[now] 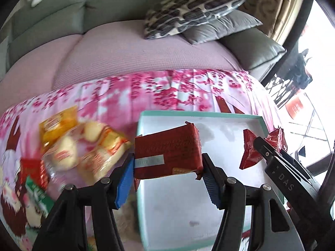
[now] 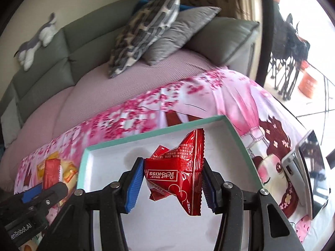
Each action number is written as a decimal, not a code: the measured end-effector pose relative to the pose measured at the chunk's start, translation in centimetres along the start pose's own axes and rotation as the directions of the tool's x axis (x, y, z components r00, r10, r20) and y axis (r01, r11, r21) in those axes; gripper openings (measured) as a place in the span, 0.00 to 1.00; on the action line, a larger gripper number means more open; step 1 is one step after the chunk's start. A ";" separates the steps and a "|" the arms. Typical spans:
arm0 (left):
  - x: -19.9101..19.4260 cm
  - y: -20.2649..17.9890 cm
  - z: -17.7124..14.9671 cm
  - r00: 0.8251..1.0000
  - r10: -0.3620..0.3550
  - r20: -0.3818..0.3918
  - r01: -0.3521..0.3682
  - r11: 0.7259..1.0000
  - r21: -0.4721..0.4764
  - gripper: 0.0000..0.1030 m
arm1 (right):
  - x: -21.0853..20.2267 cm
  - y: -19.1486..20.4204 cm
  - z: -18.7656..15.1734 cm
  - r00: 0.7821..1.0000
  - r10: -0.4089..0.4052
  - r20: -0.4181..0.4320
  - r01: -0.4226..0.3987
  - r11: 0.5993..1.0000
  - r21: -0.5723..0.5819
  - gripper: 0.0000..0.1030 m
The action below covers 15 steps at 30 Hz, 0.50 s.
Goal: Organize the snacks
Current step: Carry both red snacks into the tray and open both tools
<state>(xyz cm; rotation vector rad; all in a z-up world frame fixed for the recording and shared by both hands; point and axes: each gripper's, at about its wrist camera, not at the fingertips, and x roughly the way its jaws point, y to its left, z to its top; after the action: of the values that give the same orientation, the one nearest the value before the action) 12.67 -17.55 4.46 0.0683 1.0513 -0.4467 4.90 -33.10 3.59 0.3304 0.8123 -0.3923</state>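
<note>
Tray (image 1: pixel 201 116) on cloth (image 1: pixel 167 87) — snack pile (image 1: pixel 83 146) left.

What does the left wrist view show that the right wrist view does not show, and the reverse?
Only the left wrist view: the dark red packet clamped in the left gripper, and the clear bag of round cakes. Only the right wrist view: the phone and the plush toy. Both: the tray, the shiny red Ruier Kiss packet in the right gripper, and the patterned pillow.
</note>
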 end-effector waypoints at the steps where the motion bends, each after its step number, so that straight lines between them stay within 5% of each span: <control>1: 0.7 -0.5 0.3 1.000 -0.002 -0.005 0.002 1.000 0.009 0.61 | 0.2 -0.6 0.2 1.000 0.000 -0.002 0.000 1.000 0.014 0.53; 15: 5.9 -3.3 2.0 0.999 0.023 -0.040 -0.020 0.997 0.080 0.62 | 2.1 -1.3 0.9 1.000 0.005 0.015 -0.005 1.000 -0.009 0.55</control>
<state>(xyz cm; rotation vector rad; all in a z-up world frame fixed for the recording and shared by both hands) 15.46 -22.96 0.93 0.1599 1.0723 -0.4689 6.16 -35.11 2.42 0.3207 0.7986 -0.3864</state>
